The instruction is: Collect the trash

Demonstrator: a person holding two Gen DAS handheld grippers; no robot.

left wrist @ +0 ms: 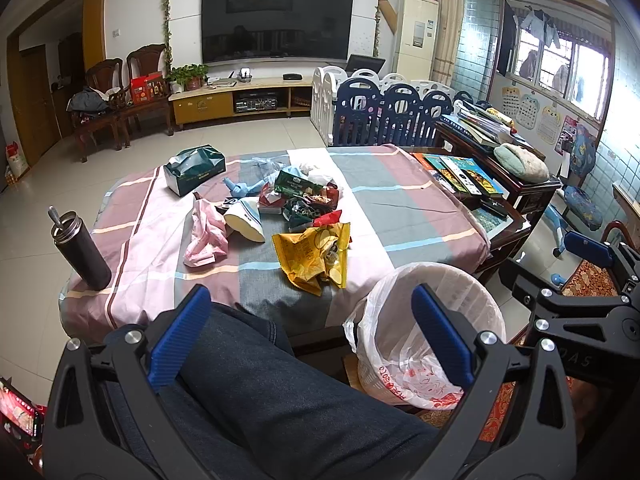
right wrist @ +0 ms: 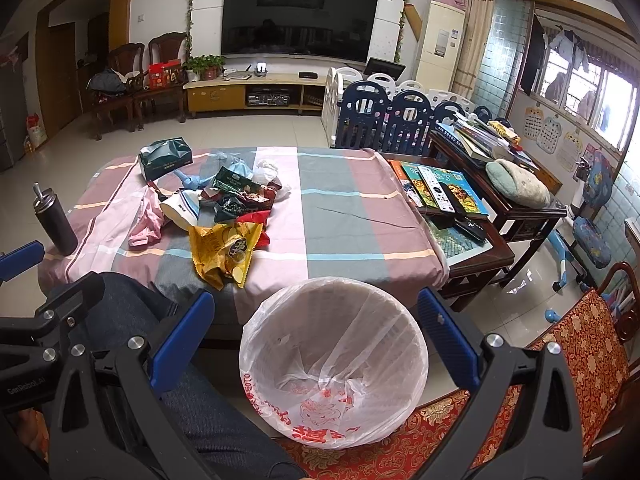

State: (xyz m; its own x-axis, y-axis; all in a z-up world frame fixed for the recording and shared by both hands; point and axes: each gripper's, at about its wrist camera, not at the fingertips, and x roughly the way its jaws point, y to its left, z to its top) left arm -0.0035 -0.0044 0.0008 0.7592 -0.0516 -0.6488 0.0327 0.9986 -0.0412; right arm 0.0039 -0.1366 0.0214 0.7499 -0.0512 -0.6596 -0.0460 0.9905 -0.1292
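Above bin (right wrist: pixel 334 364), right gripper (right wrist: pixel 316 340) agape

Wrappers (left wrist: pixel 308 216) heaped on table (left wrist: pixel 400 208); bin (right wrist: pixel 334 360) before table; flask (left wrist: pixel 82 250) left.

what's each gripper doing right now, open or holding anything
left gripper: open, holding nothing, held above the person's leg.
right gripper: open, holding nothing, above the lined trash bin.

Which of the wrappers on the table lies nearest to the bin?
The yellow chip bag. It lies at the near end of the pile, closest to the bin; the green and red wrappers lie farther back.
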